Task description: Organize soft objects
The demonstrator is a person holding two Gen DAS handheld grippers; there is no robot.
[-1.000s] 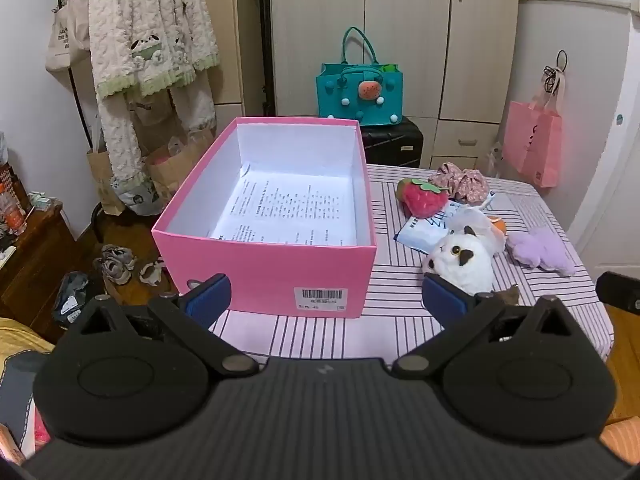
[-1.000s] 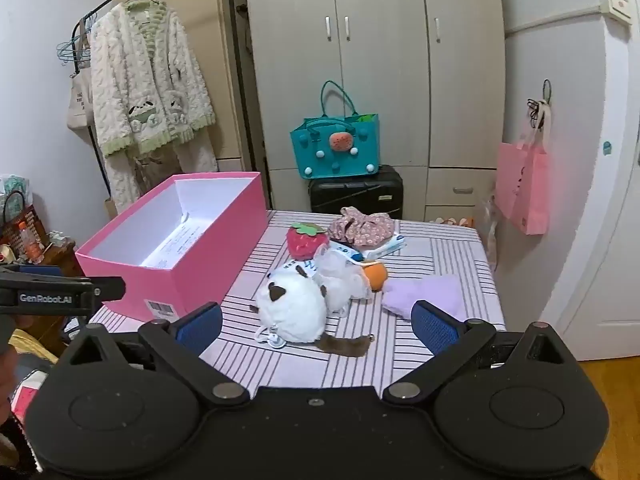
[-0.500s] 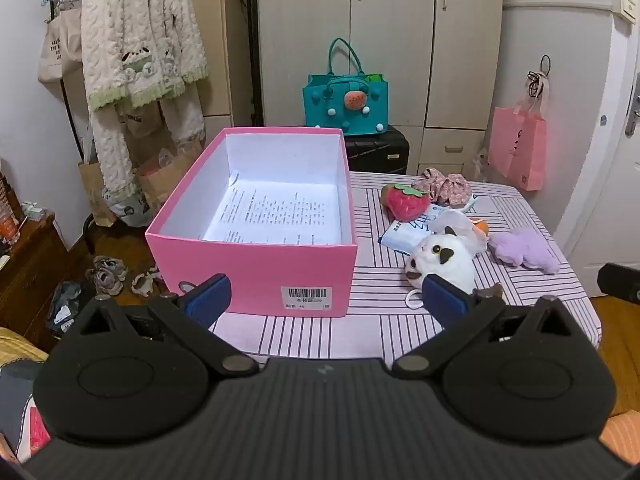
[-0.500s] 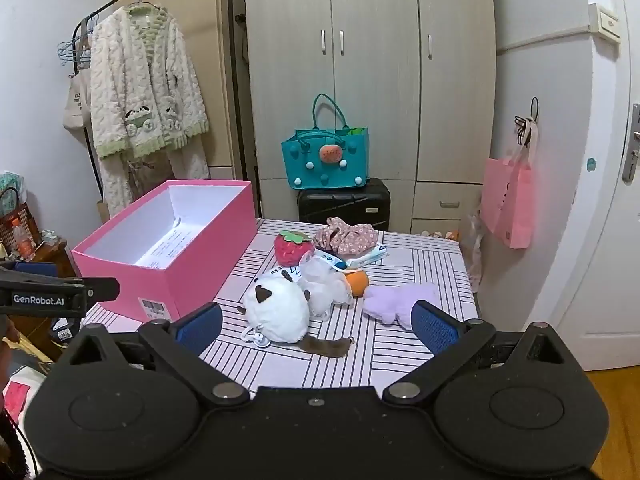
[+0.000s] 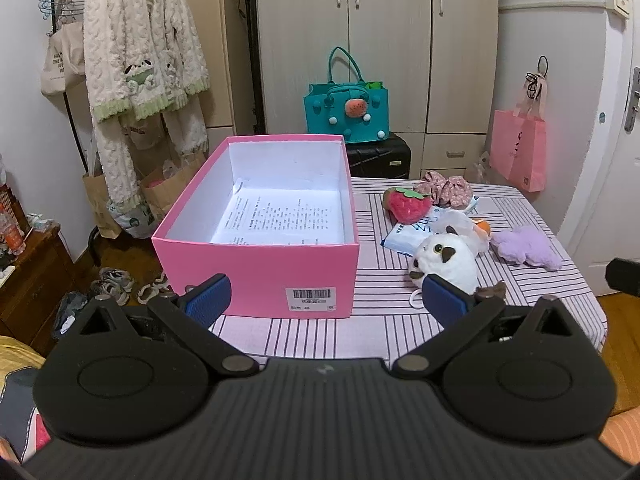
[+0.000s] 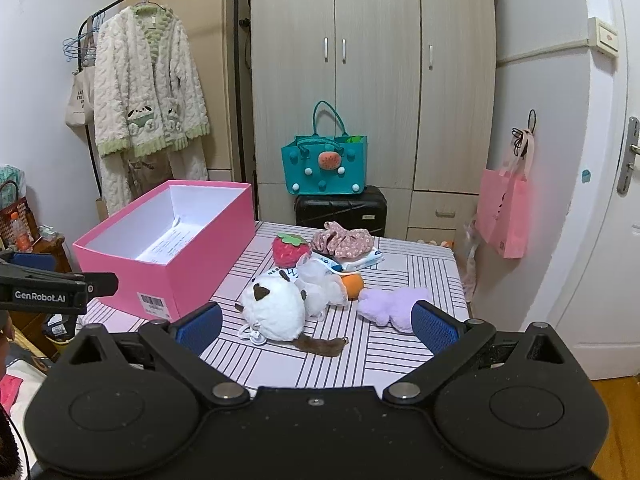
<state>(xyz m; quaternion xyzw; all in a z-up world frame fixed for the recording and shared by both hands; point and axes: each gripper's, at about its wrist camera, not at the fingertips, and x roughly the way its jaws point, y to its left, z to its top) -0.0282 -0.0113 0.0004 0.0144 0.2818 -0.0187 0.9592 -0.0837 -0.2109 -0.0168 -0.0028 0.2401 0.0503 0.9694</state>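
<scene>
While both tongs hover level — spread, empty, short of the striped table.

Brightness: the room is evenly lit and fairly bright, in a cool white indoor light.
Source: the light seems to fall from overhead; no lamp shows in either view.
Glare: the white inner walls of the pink box wash out near the far end, and the printed sheet on its floor glows pale.
Shadows: soft and short; a faint one sits under the white plush cat on the striped tablecloth.
Distortion: strong fisheye bend; the wardrobe and door bow outward, and black corners show in the right wrist view.
Sharpness: both pictures are crisp, without motion blur.
</scene>
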